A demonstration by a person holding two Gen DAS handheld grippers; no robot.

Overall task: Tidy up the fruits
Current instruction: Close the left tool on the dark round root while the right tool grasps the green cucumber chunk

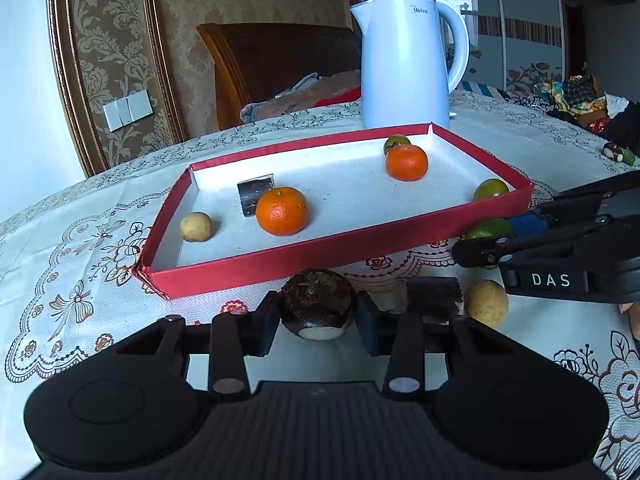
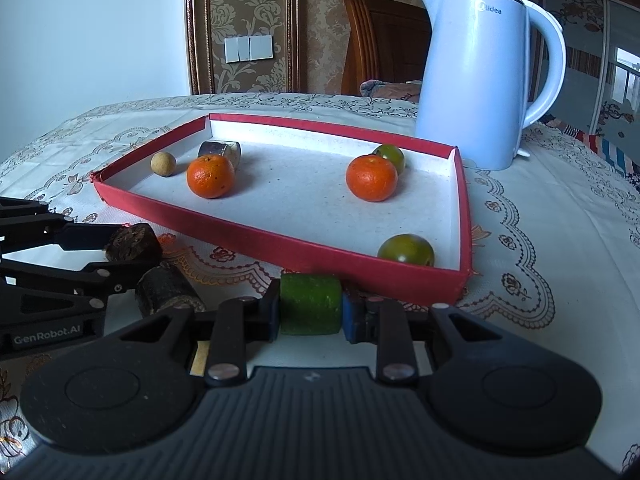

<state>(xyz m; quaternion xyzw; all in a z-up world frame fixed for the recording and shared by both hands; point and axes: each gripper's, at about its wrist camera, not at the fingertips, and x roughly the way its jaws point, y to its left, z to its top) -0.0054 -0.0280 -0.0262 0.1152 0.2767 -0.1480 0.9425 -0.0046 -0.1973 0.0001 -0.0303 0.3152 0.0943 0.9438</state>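
Right now both grippers are sitting just in front of the red tray (image 1: pixel 280 268), each already clamped on a piece. The left gripper (image 1: pixel 318 316) is pinching a dark brown water chestnut (image 1: pixel 316 300) between its pads, just short of the tray's near wall. The right gripper (image 2: pixel 310 306) is squeezing a small green fruit (image 2: pixel 310 304) hard enough to look flattened, close to the tray's near right corner.

Lying on the cloth in front of the tray, beside the chestnut, are a dark cut chunk (image 2: pixel 168 292) and a pale yellowish round fruit (image 1: pixel 486 302), both still waiting.

Inside the tray, two oranges (image 1: pixel 282 210), a green tangerine (image 2: pixel 406 250) at the near right corner, another green one (image 2: pixel 390 156) at the far side, a small tan fruit (image 1: pixel 196 226) and a dark chunk (image 1: pixel 254 194) are already resting. Behind the tray's far wall a white kettle (image 1: pixel 408 60) is standing.

Judging by this, the grasp step is finished and the carry is beginning. Next, each piece is needing a lift clear of the tray's wall, then a release on bare floor, likely beside its own kind. The green fruit's squashed look is suggesting a gentler hold.
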